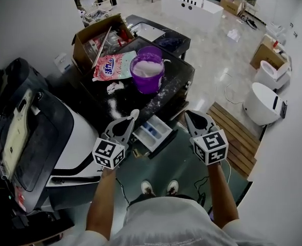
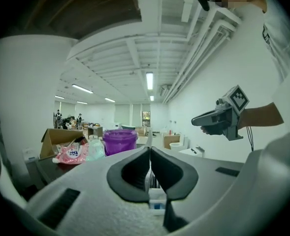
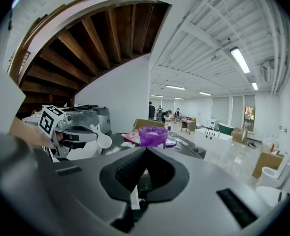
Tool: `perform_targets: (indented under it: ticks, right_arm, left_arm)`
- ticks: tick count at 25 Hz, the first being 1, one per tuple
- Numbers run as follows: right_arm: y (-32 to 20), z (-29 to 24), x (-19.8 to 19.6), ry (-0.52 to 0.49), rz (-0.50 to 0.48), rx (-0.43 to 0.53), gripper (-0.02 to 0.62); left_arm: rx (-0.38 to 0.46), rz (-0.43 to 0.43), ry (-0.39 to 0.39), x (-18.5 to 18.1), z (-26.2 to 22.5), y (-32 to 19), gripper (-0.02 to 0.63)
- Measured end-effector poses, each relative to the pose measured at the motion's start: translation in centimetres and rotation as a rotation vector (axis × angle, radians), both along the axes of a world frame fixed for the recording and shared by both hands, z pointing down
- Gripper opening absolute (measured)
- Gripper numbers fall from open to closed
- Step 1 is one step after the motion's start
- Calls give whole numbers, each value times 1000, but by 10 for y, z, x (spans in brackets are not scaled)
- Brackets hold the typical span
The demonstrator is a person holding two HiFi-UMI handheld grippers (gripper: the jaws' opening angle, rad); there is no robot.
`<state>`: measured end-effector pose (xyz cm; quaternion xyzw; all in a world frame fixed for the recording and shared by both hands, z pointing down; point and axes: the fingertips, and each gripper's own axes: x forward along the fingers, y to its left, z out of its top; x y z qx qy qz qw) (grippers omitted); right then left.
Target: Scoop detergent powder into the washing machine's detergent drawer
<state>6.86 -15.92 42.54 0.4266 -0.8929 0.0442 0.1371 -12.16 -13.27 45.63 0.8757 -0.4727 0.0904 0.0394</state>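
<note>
A purple bucket [image 1: 147, 70] [image 2: 119, 140] [image 3: 153, 134] of white powder stands on the black top of the washing machine [image 1: 181, 78]. The white detergent drawer [image 1: 153, 132] [image 2: 157, 200] is pulled out below the top's front edge. My left gripper [image 1: 134, 115] [image 2: 149, 154] hovers just left of the drawer, shut on a thin white scoop [image 3: 103, 140] whose round bowl sticks out past the tips. My right gripper [image 1: 187, 115] [image 3: 145, 150] hangs to the drawer's right with its jaws together and nothing in them.
A pink detergent bag [image 1: 109, 65] [image 2: 71, 153] and an open cardboard box [image 1: 97, 40] lie behind the bucket. Spilled powder [image 1: 112, 106] dusts the top. A dark appliance [image 1: 33, 132] stands at the left, a wooden pallet [image 1: 238, 137] and white toilets [image 1: 263, 104] at the right.
</note>
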Motion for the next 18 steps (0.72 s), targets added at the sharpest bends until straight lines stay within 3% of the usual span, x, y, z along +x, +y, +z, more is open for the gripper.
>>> perform_targets:
  ticks: [7, 18]
  right_arm:
    - [-17, -71, -18, 9, -41, 162, 6]
    - [-15, -138, -60, -17, -140, 307, 6]
  left_arm:
    - [112, -44, 12, -19, -78, -12, 15]
    - [257, -63, -10, -43, -160, -7, 15]
